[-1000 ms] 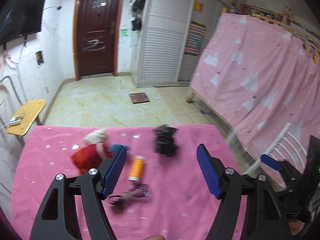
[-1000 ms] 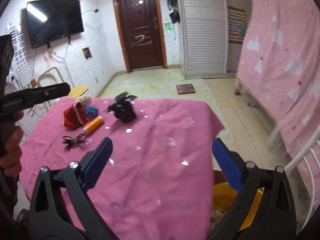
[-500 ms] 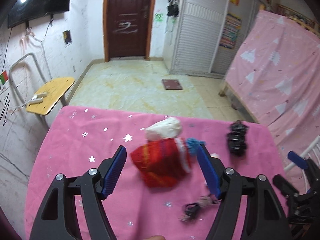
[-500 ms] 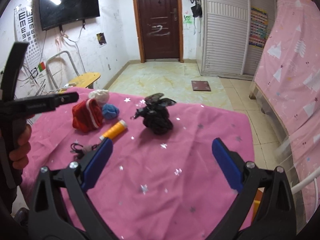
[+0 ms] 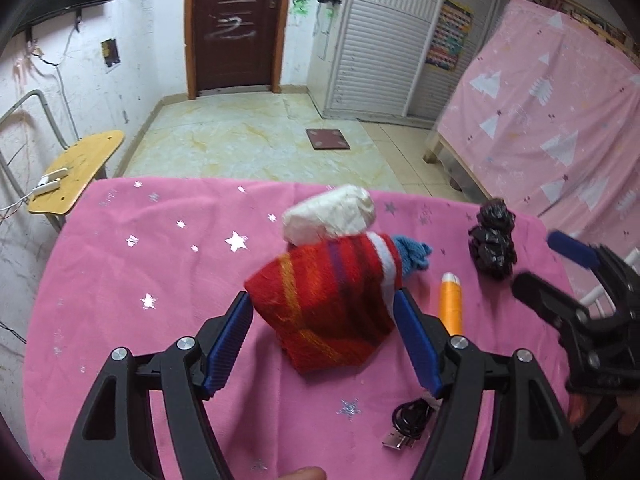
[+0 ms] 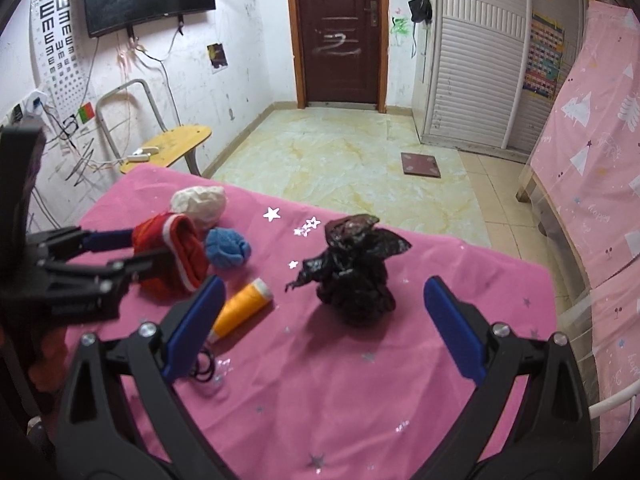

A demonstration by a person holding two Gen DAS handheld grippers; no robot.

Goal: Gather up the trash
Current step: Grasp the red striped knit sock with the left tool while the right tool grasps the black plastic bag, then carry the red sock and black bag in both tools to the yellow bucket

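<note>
Eye chart [image 6: 54,40] rows of E; left hand-held gripper [image 5: 322,312] closing around red cloth [image 5: 328,300], right hand-held gripper [image 6: 322,300] agape

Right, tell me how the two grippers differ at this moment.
The left gripper straddles the red striped sock, its jaws closing; the right gripper has nothing between its pads, with the black crumpled bag just ahead. The left's jaws stand narrower, the right's wide. Both have blue pads and hang over the pink tablecloth.

Left gripper [image 5: 322,320]: black frame, blue ribbed pads (silver screws).
</note>
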